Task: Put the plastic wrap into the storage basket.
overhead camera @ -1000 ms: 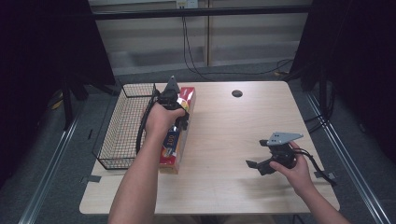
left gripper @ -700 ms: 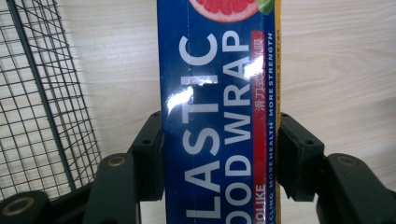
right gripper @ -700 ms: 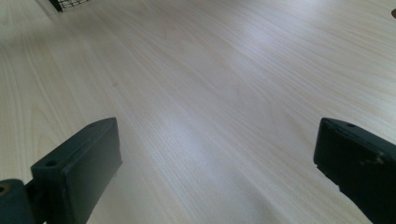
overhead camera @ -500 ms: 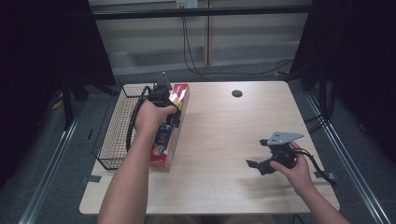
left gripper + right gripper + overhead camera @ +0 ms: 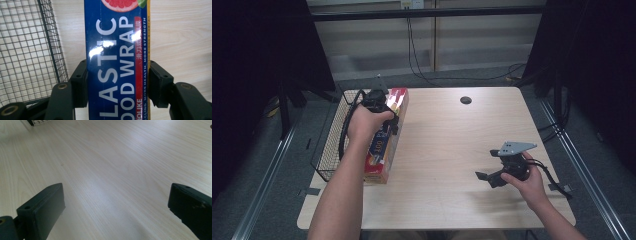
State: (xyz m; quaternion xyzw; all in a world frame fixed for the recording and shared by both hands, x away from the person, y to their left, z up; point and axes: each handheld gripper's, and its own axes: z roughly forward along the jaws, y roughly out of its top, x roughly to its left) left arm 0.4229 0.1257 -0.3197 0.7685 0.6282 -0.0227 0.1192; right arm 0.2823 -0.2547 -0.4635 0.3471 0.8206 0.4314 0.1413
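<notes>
A long plastic food wrap box (image 5: 384, 140), blue and red, hangs lifted over the table's left part beside the wire basket (image 5: 332, 145). My left gripper (image 5: 384, 114) is shut on it near its far half. In the left gripper view both black pads press the box (image 5: 117, 62) from either side, and the gripper (image 5: 117, 85) looks down along it. My right gripper (image 5: 484, 176) rests low over the table at the right front, held by a hand. In the right gripper view that gripper (image 5: 116, 205) stands open, with bare wood between its jaws.
The black wire basket (image 5: 27, 50) sits at the table's left edge, close to the box. A dark round hole (image 5: 466, 100) lies near the table's far edge. Cables run across the floor behind the wooden table (image 5: 447, 130).
My left gripper has carried the box leftward toward the basket and a little higher. The right gripper has stayed where it was.
</notes>
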